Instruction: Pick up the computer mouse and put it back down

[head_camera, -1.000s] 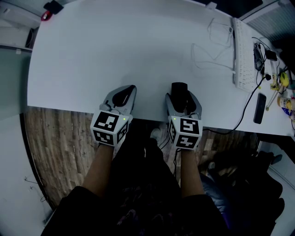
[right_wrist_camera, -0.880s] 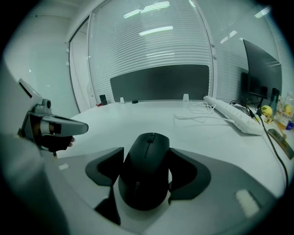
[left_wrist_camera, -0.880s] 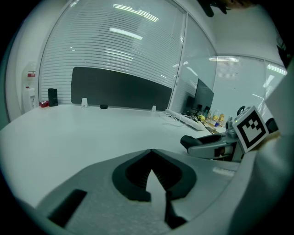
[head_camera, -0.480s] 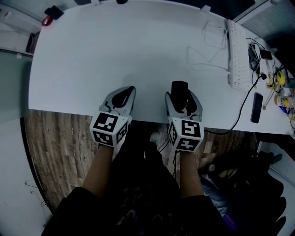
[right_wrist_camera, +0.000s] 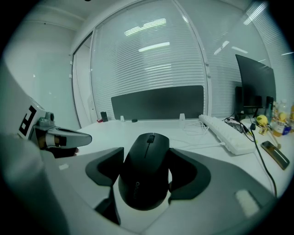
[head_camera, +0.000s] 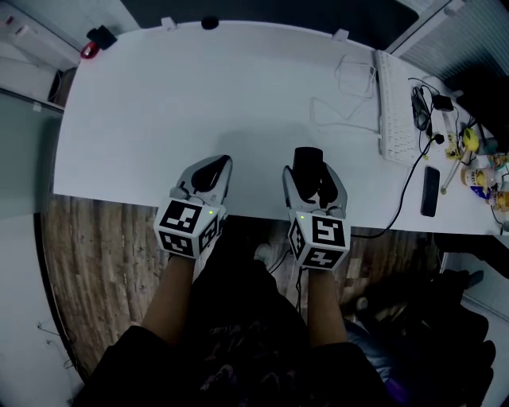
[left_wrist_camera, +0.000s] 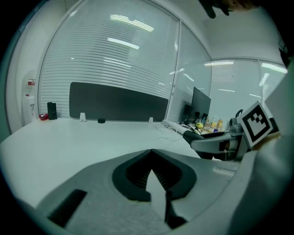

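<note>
The computer mouse [right_wrist_camera: 146, 170] is held clamped between the jaws of the right gripper [head_camera: 312, 176], at the near edge of the table [head_camera: 199, 87]. To its left, the left gripper [head_camera: 208, 171] is closed and empty.

The view has tipped up a bit: the table [head_camera: 143, 95] now shows its far edge (with a small black knob [head_camera: 209, 23]), and the keyboard [head_camera: 391, 103] sits further left.
</note>
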